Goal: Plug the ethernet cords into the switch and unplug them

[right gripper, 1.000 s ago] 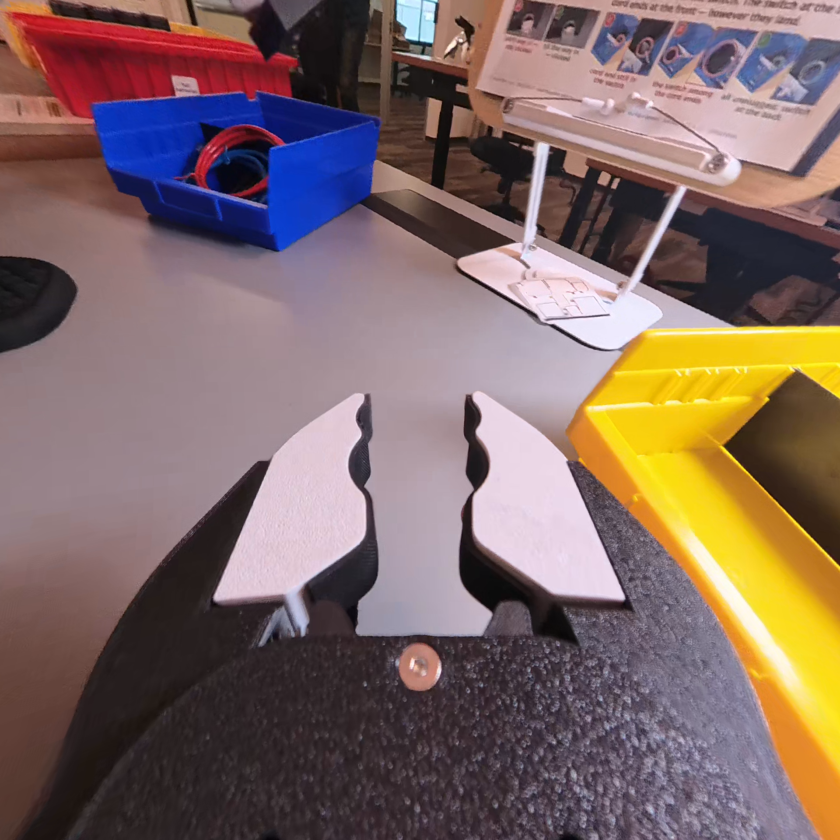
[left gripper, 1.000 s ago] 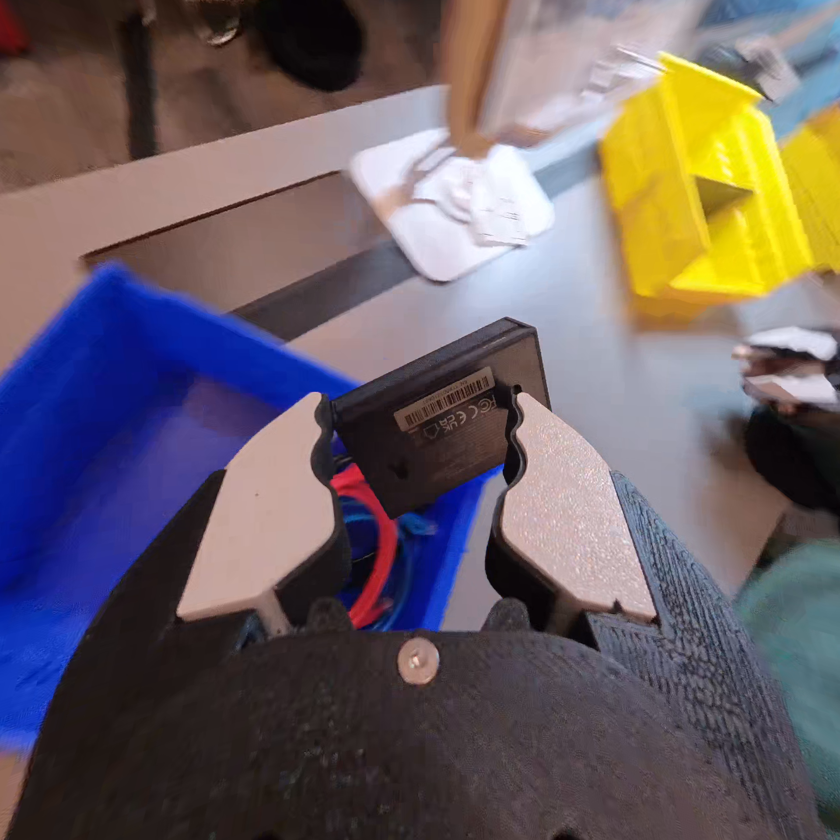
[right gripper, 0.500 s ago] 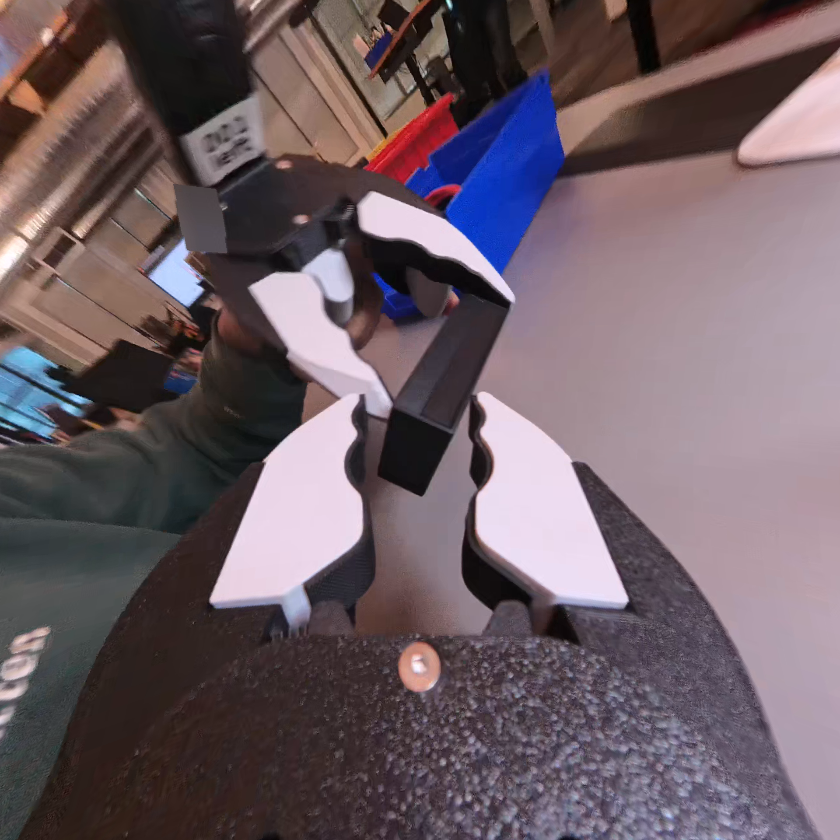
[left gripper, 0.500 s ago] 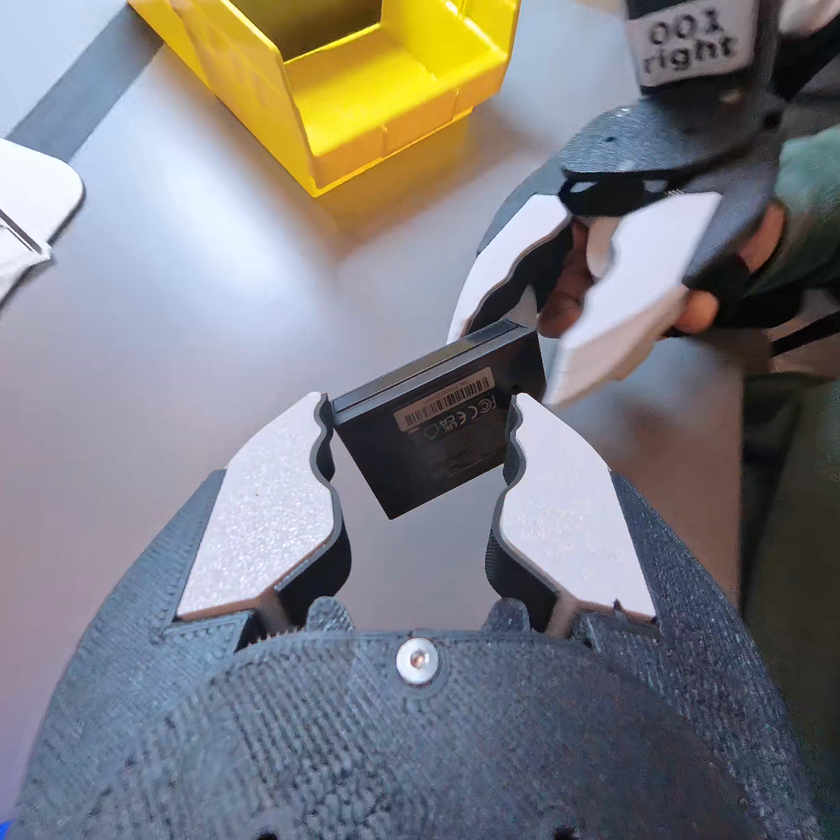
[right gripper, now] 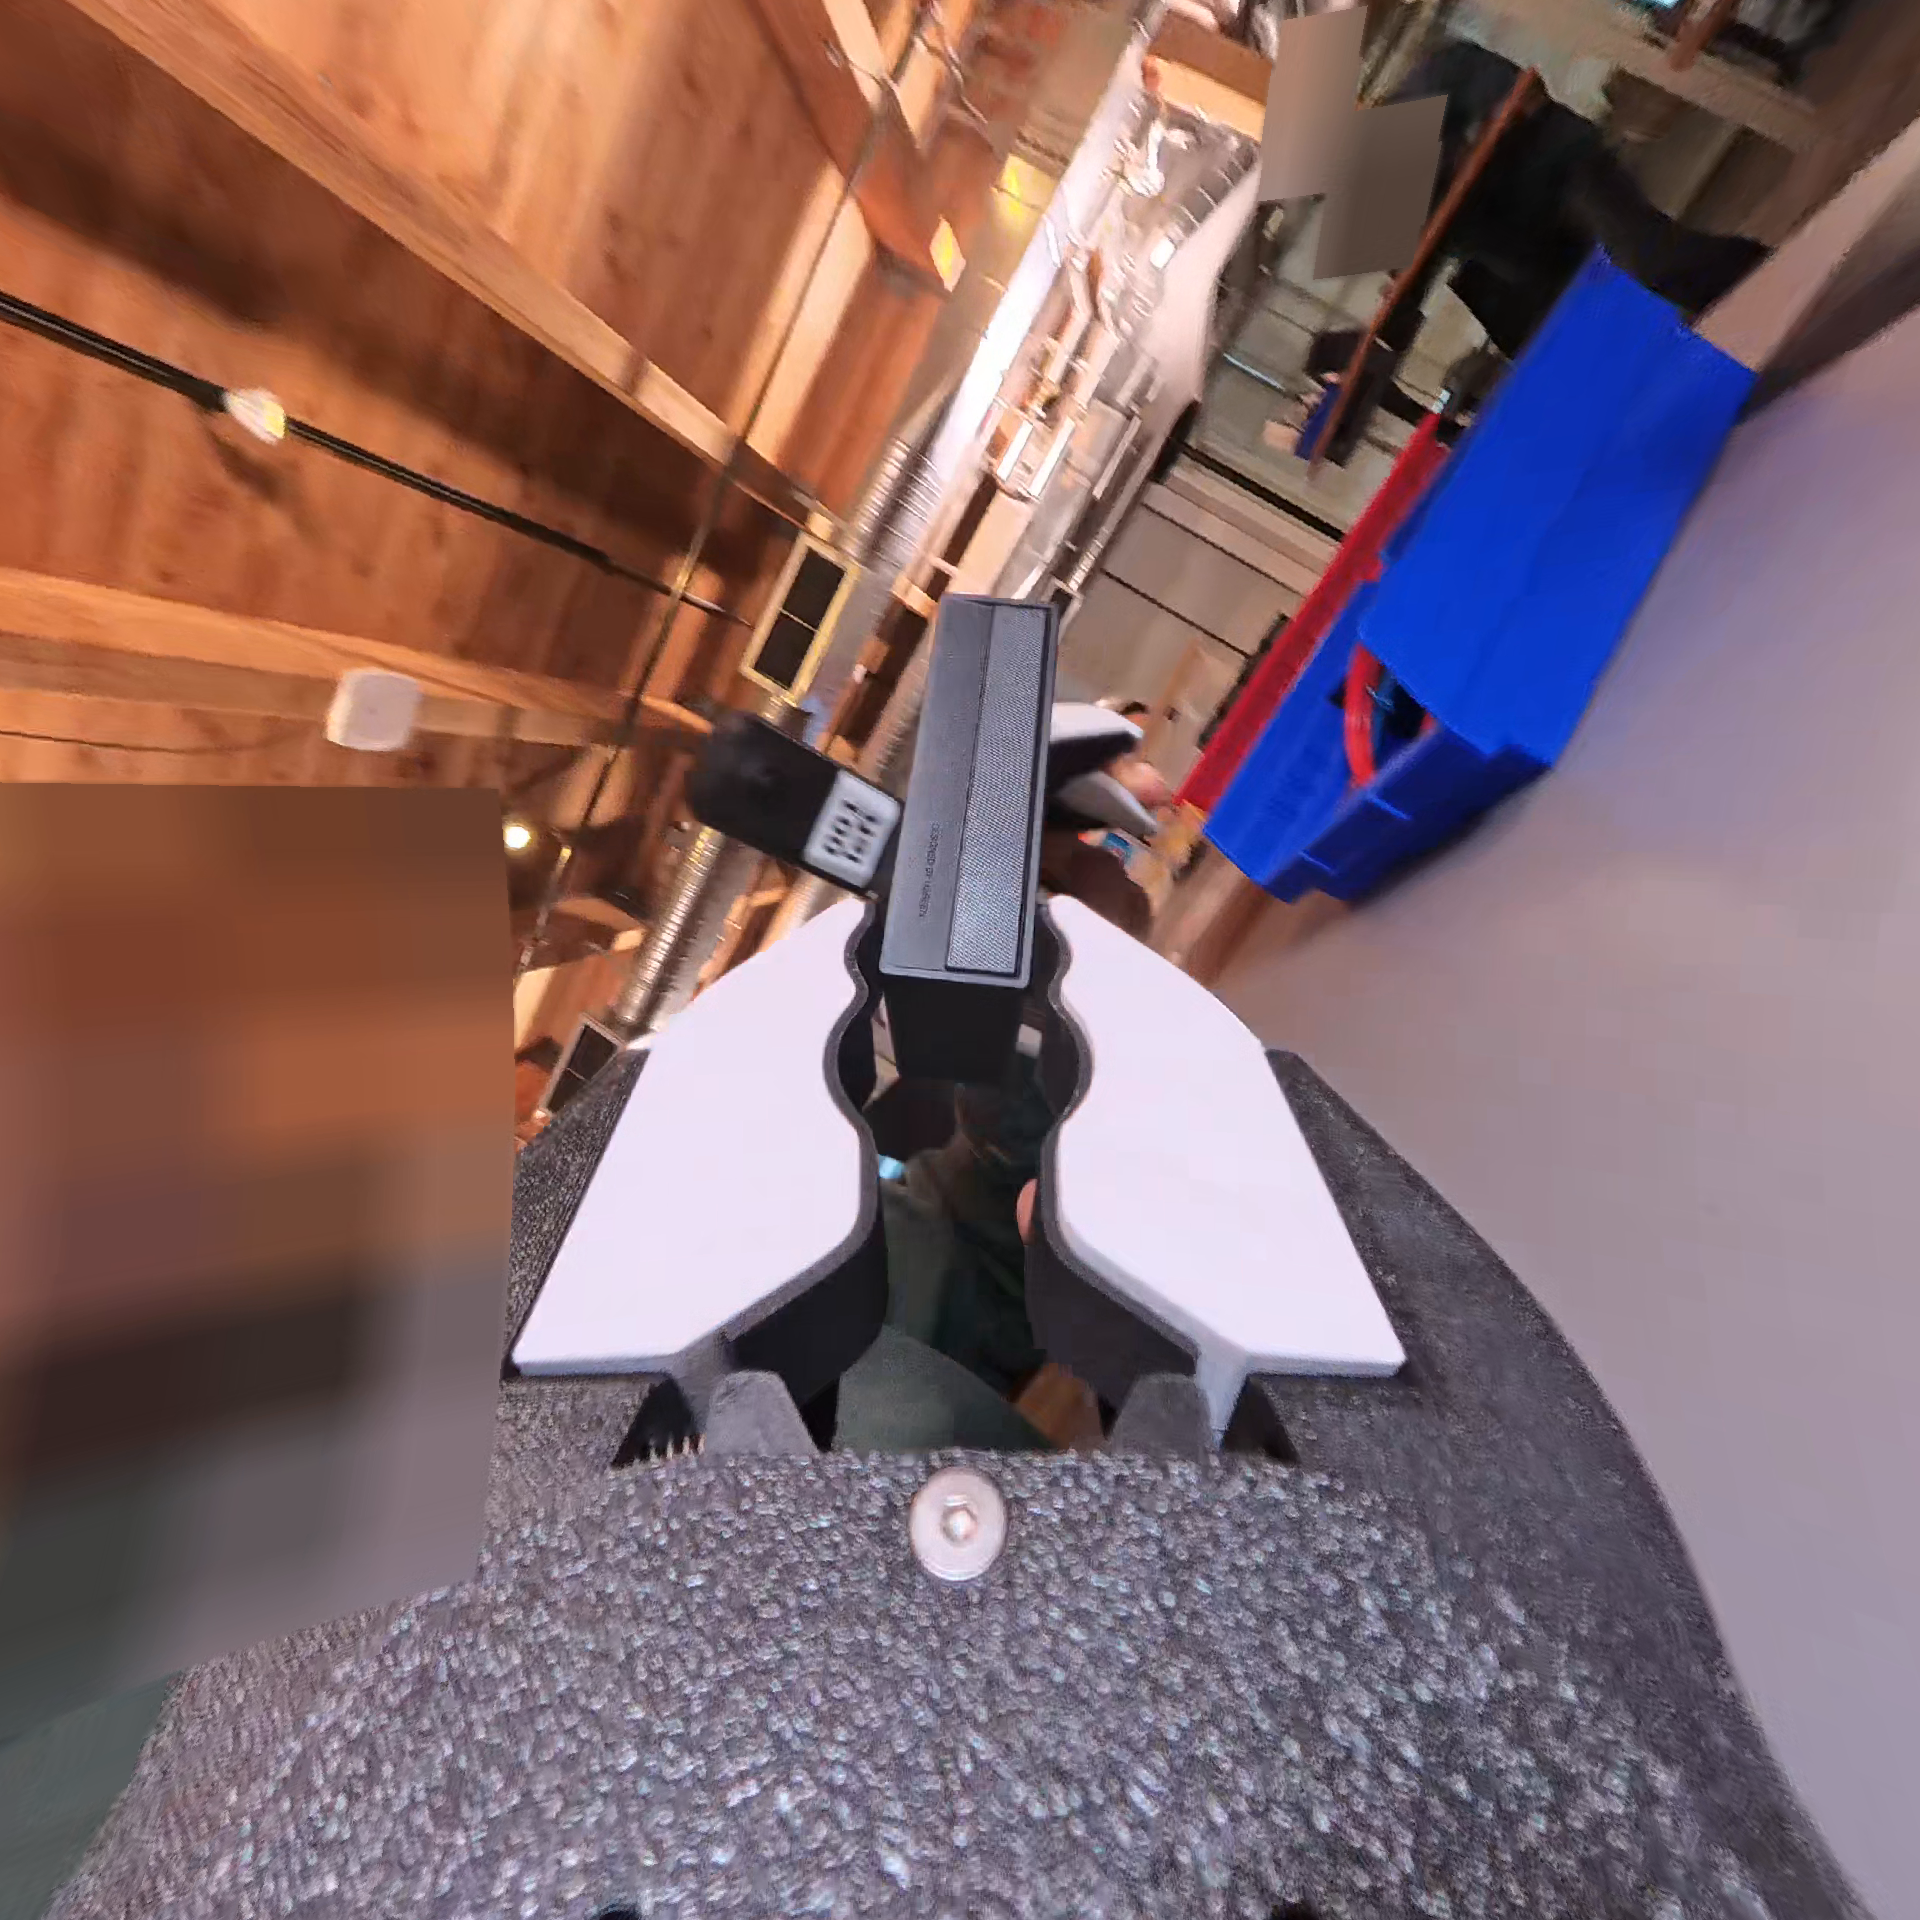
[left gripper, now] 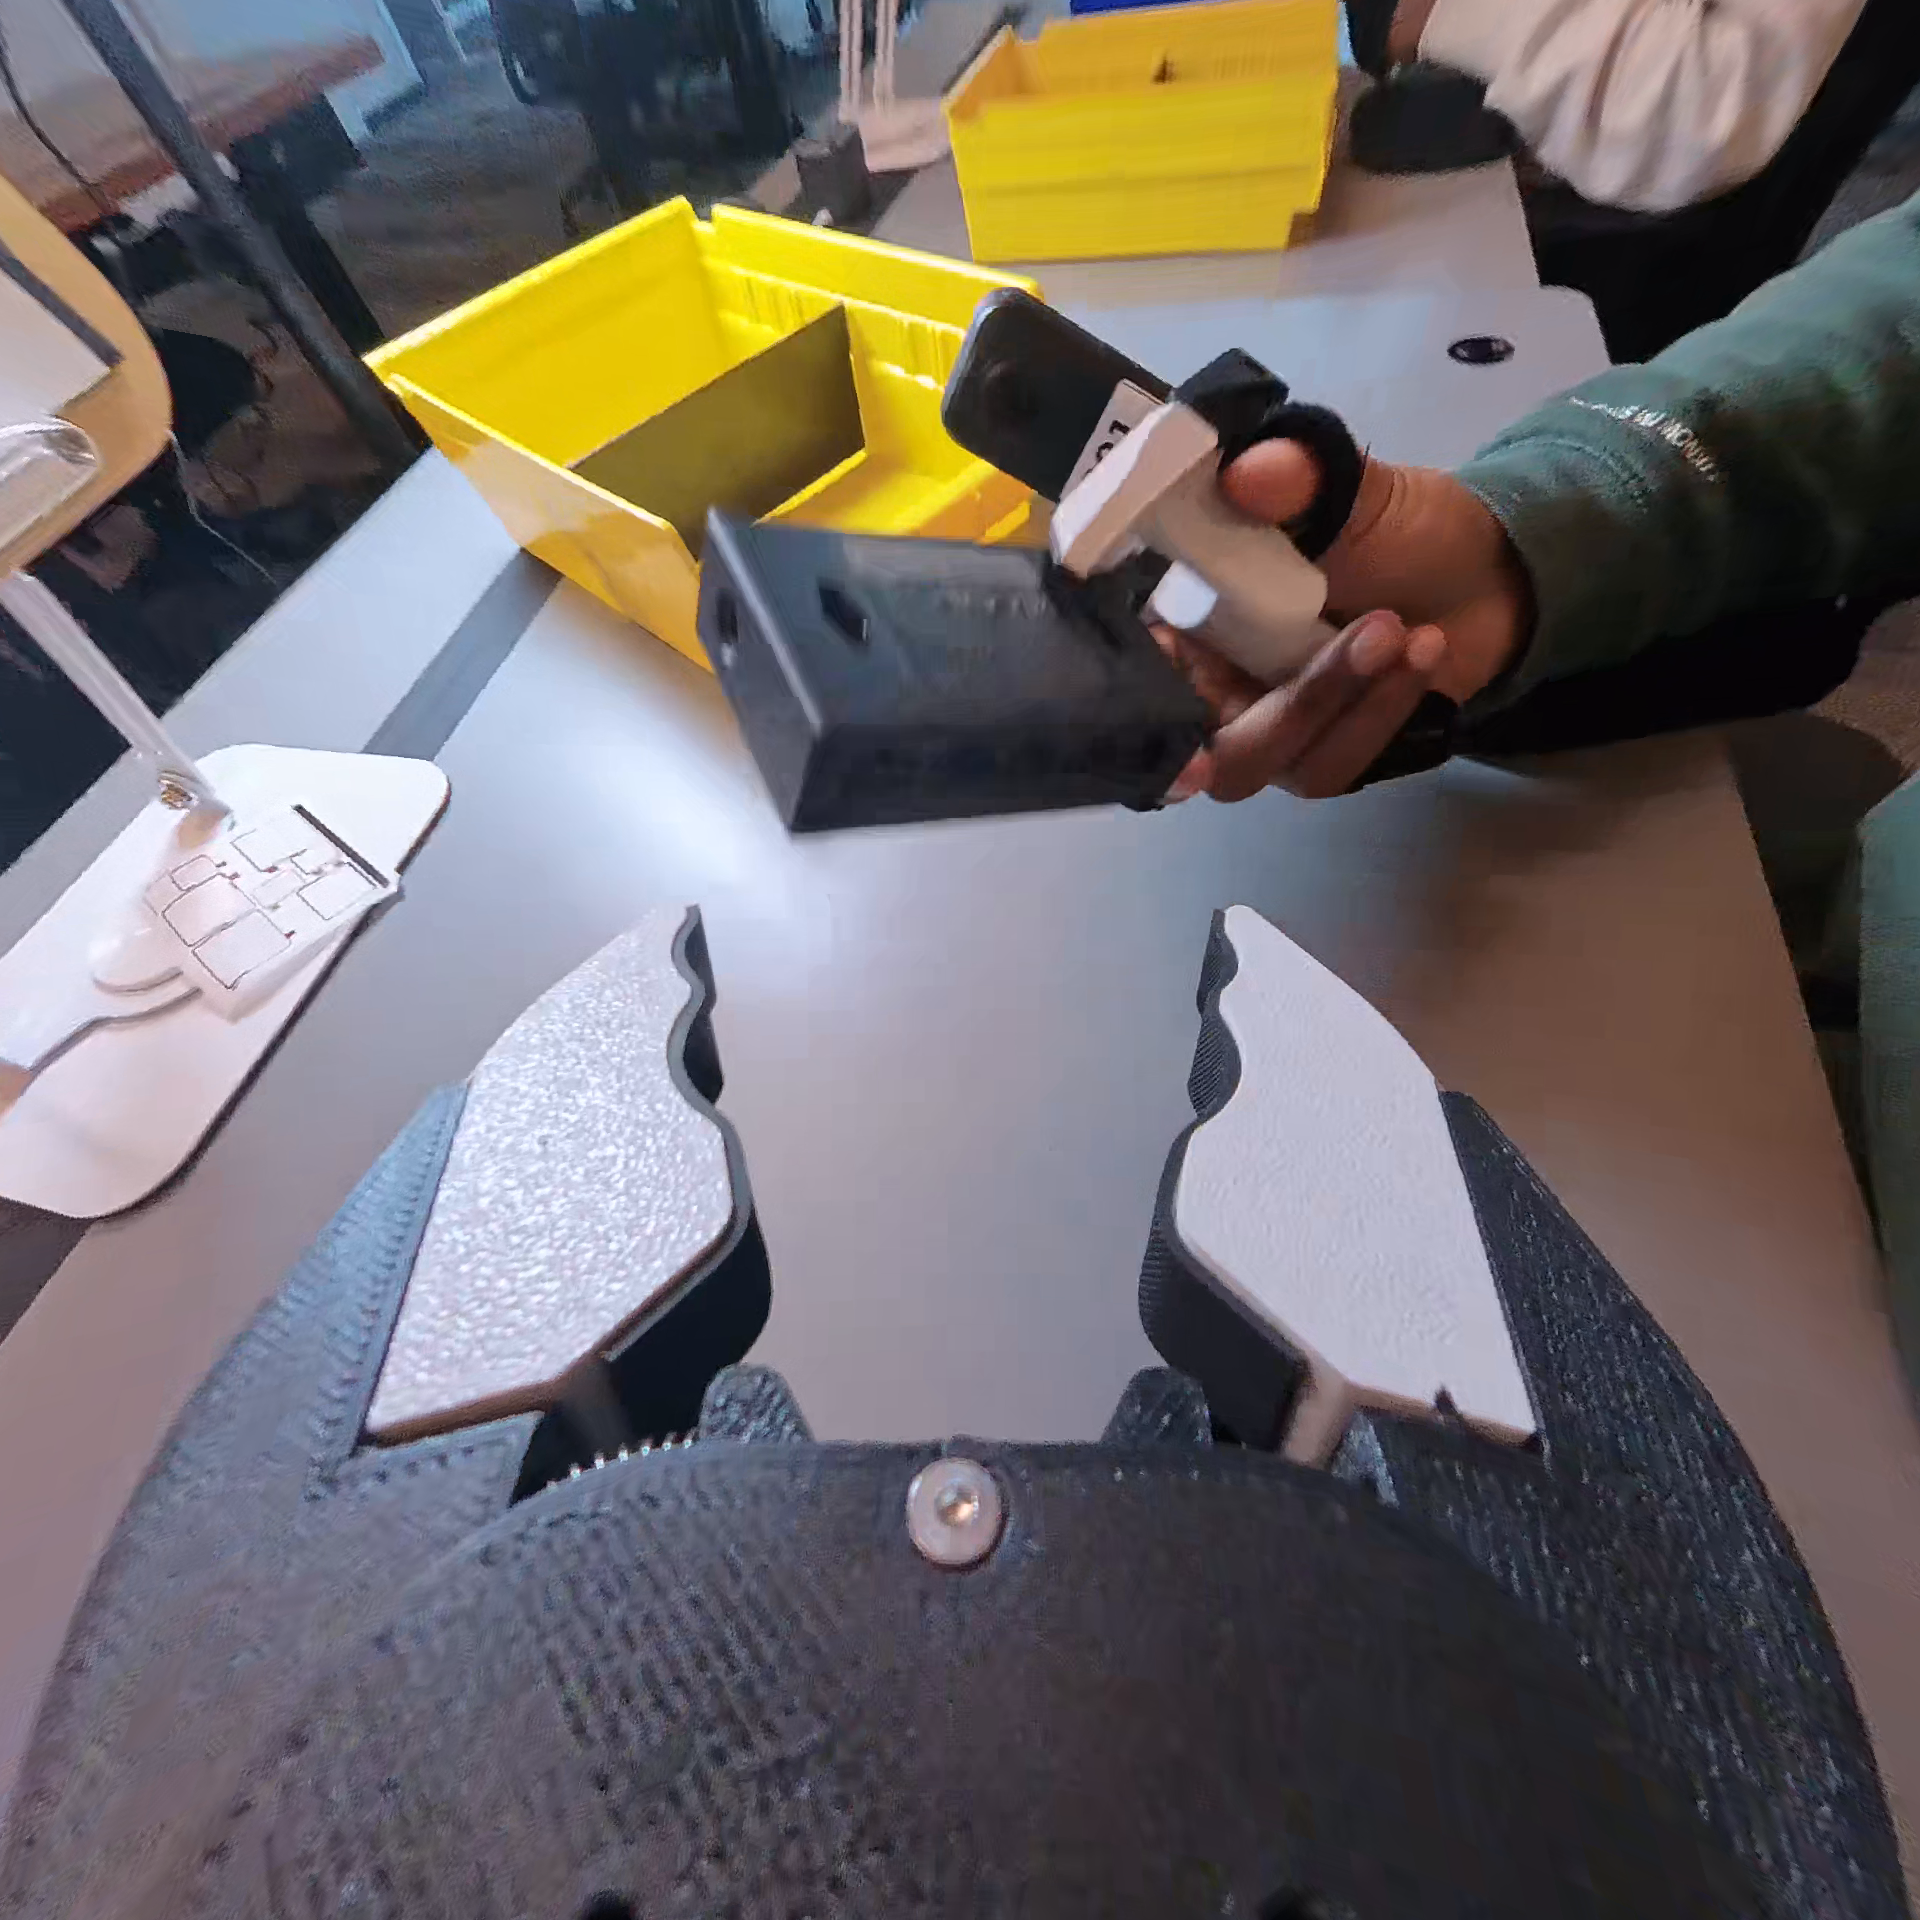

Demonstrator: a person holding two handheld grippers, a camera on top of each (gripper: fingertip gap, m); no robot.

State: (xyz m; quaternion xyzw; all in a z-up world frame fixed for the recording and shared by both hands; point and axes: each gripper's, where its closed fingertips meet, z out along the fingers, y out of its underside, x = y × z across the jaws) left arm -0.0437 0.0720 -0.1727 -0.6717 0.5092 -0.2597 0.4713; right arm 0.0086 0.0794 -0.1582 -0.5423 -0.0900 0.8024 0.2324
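Note:
The black switch (right gripper: pixel 966 810) is clamped edge-on between the tips of my right gripper (right gripper: pixel 956 956), which holds it in the air. In the left wrist view the same switch (left gripper: pixel 935 675) sticks out leftward from the right gripper (left gripper: pixel 1117 582), above the grey table and in front of a yellow bin. My left gripper (left gripper: pixel 956 935) is open wide and empty, a short way back from the switch. Red and blue ethernet cords (right gripper: pixel 1361 717) lie coiled in a blue bin (right gripper: pixel 1507 623) further along the table.
An open yellow bin (left gripper: pixel 582 436) with a dark divider stands just behind the switch. A second yellow bin (left gripper: pixel 1143 135) is farther back. A white stand base (left gripper: pixel 156 987) sits at the left. A red bin (right gripper: pixel 1309 665) is behind the blue one. Another person's sleeve (left gripper: pixel 1621 94) shows at the back right.
My left gripper held the switch, then let go, opened wide and drew back. My right gripper closed on the switch and now carries it alone.

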